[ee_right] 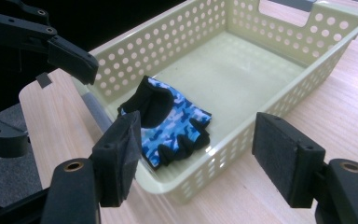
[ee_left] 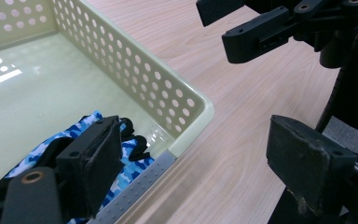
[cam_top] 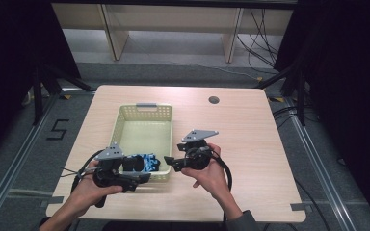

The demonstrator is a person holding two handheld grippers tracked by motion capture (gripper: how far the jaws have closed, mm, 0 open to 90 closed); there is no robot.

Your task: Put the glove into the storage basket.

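Wooden table (cam_top: 250, 144): basket (cam_top: 147, 124), open surface rightward.

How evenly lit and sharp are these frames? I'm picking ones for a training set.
High view: table brightly lit, surroundings nearly black, overall soft. Left gripper view: glare streak on the basket floor at the left edge; near jaws slightly soft, glove partly hidden behind one. Right gripper view: glove crisp, basket evenly lit, dark background upper left.

In front of you is a light wood-grain table (cam_top: 250, 144) with rounded corners. A pale green perforated basket (cam_top: 120, 122) sits directly on it, left of centre. A small dark round cap (cam_top: 214, 100) is set near the far edge.
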